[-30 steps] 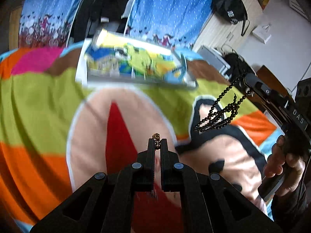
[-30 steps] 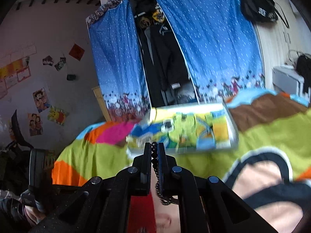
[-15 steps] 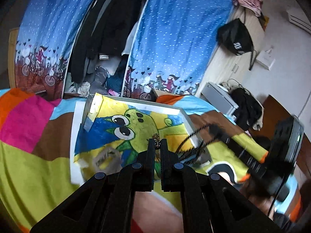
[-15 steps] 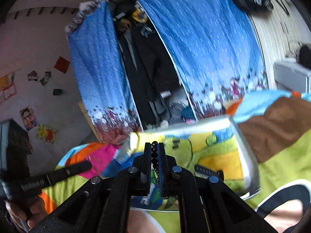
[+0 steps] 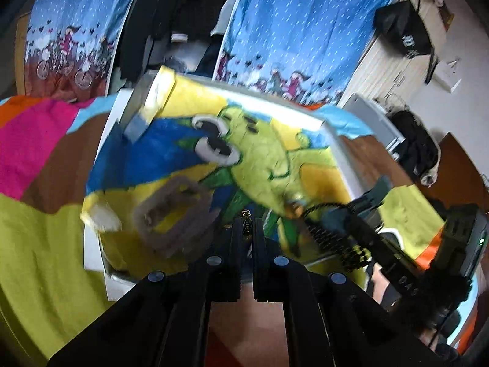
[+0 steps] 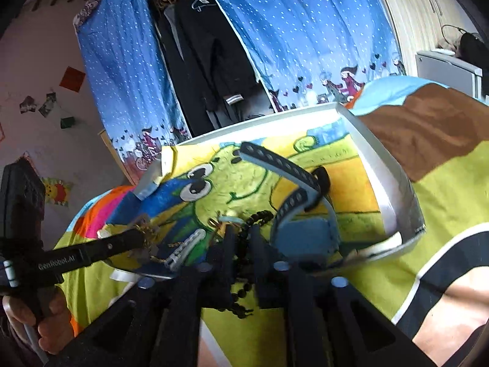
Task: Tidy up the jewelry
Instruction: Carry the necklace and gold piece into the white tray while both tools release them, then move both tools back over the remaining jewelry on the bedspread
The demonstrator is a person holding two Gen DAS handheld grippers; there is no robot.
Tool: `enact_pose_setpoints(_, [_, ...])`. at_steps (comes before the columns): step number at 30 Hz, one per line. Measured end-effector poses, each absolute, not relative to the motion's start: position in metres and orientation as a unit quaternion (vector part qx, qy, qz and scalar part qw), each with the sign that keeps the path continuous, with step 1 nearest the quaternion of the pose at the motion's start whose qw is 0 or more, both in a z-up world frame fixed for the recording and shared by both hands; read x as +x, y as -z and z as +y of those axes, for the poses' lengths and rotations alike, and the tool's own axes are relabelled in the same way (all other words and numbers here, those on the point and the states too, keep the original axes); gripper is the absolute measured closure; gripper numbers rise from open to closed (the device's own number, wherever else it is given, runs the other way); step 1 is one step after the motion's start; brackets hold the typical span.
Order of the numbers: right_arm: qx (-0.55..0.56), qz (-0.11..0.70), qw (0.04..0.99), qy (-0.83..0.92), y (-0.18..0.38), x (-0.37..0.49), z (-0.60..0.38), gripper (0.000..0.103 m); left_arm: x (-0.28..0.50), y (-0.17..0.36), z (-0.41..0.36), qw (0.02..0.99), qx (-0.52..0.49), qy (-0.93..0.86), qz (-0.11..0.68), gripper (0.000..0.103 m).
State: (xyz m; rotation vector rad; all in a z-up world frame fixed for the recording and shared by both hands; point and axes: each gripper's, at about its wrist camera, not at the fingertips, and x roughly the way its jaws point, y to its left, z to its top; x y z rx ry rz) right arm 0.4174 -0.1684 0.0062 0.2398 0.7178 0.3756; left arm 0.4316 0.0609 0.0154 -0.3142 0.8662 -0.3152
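Left gripper [image 5: 247,224] jaws pinching a small gold chain [image 5: 246,217], right gripper [image 6: 243,238] jaws clamping a black bead necklace [image 6: 241,275], both over the cartoon-lined white tray [image 6: 385,165] mid-frame, on the bed.

Black bead necklace [image 6: 244,238] above tray [image 6: 388,165]

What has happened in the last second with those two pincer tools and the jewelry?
Both grippers have travelled forward from above the bedspread to the white tray with the cartoon lining. The left gripper still pinches the small gold piece, now over the tray; the right gripper still pinches the black bead necklace at the tray's near edge. Nothing was let go. The tray stayed put.
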Motion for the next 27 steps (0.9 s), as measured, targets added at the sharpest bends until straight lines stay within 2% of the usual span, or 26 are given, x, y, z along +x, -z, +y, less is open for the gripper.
enact_pose_setpoints(1, [0.118, 0.348, 0.913, -0.18, -0.007, 0.416, -0.17, 0.068, 0.43, -0.013, 0.061, 0.882, -0.152, 0.148, 0.421, 0.1])
enact_pose_setpoints(3, [0.12, 0.345, 0.914, -0.178, -0.009, 0.413, -0.172, 0.06, 0.429, -0.011, 0.062, 0.876, -0.159, 0.152, 0.429, 0.099])
enact_pose_setpoints(4, [0.117, 0.343, 0.915, -0.176, -0.012, 0.41, -0.174, 0.06, 0.428, -0.011, 0.062, 0.875, -0.163, 0.153, 0.43, 0.096])
enact_pose_setpoints(6, [0.112, 0.34, 0.918, -0.172, -0.018, 0.408, -0.177, 0.06, 0.423, -0.017, 0.062, 0.876, -0.162, 0.153, 0.427, 0.085])
enact_pose_setpoints(8, [0.11, 0.335, 0.92, -0.169, -0.028, 0.404, -0.182, 0.06, 0.414, -0.026, 0.061, 0.884, -0.157, 0.153, 0.413, 0.062])
enact_pose_setpoints(12, [0.103, 0.319, 0.928, -0.165, -0.05, 0.389, -0.192, 0.051, 0.393, -0.048, 0.058, 0.899, -0.148, 0.15, 0.384, 0.049])
enact_pose_setpoints(16, [0.093, 0.297, 0.936, -0.161, -0.077, 0.364, -0.199, 0.032, 0.366, -0.073, 0.055, 0.916, -0.147, 0.131, 0.35, 0.03])
enact_pose_setpoints(18, [0.09, 0.287, 0.939, -0.164, -0.09, 0.35, -0.2, 0.025, 0.35, -0.087, 0.055, 0.925, -0.145, 0.122, 0.33, 0.027])
enact_pose_setpoints(20, [0.087, 0.277, 0.942, -0.168, -0.102, 0.335, -0.2, 0.017, 0.333, -0.101, 0.053, 0.935, -0.137, 0.105, 0.309, 0.019])
enact_pose_setpoints(22, [0.082, 0.266, 0.945, -0.171, -0.115, 0.316, -0.201, 0.005, 0.31, -0.114, 0.051, 0.947, -0.129, 0.089, 0.282, 0.013])
enact_pose_setpoints(24, [0.077, 0.256, 0.947, -0.178, -0.126, 0.297, -0.2, 0.002, 0.29, -0.123, 0.05, 0.954, -0.122, 0.083, 0.263, 0.008])
enact_pose_setpoints(27, [0.063, 0.247, 0.95, -0.183, -0.138, 0.265, -0.198, 0.0, 0.255, -0.133, 0.05, 0.962, -0.115, 0.071, 0.238, 0.006])
